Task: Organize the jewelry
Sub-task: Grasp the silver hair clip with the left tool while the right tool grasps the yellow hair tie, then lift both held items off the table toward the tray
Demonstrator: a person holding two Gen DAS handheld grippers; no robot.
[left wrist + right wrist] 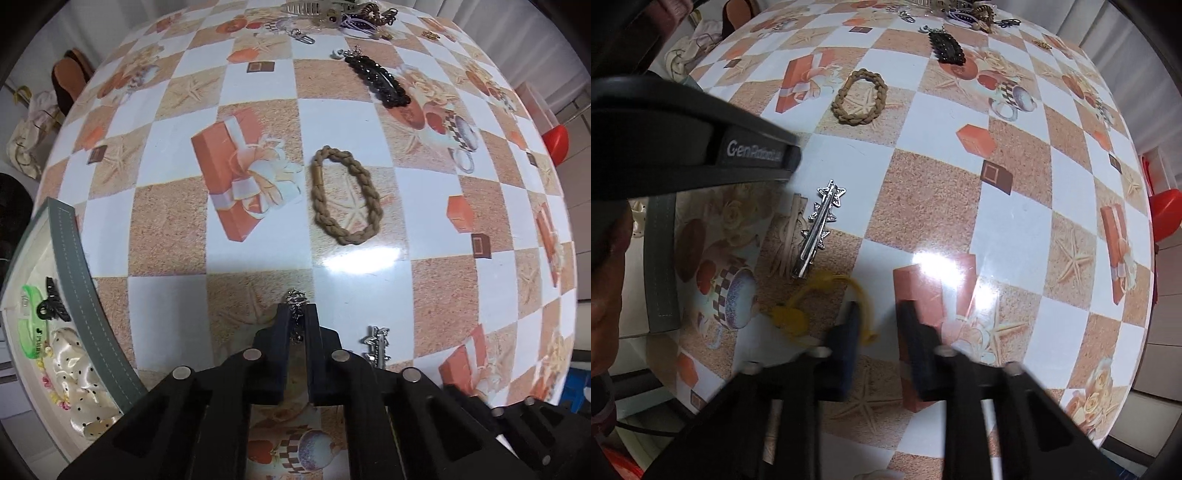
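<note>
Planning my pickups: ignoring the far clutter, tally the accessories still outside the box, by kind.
Hair clips: 2, silver star clip, black beaded barrette
Hair bands: 2, braided tan band, yellow tie
Silver piece in left hand-held gripper: 1
Total: 5

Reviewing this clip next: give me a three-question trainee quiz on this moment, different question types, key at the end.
1. True or false: the left gripper is shut on a small silver piece of jewelry.
2. Multiple choice: what lies nearest the right gripper? A) the braided tan bracelet B) the yellow string tie C) the black beaded hair clip
3. Fill in: the polka-dot scrunchie and the black claw clip lie inside the ______.

Key
1. True; its fingers pinch the piece at their tips.
2. B; the string lies at its left finger, jaws apart.
3. Box with the grey-green rim, on the left of the left wrist view.
</note>
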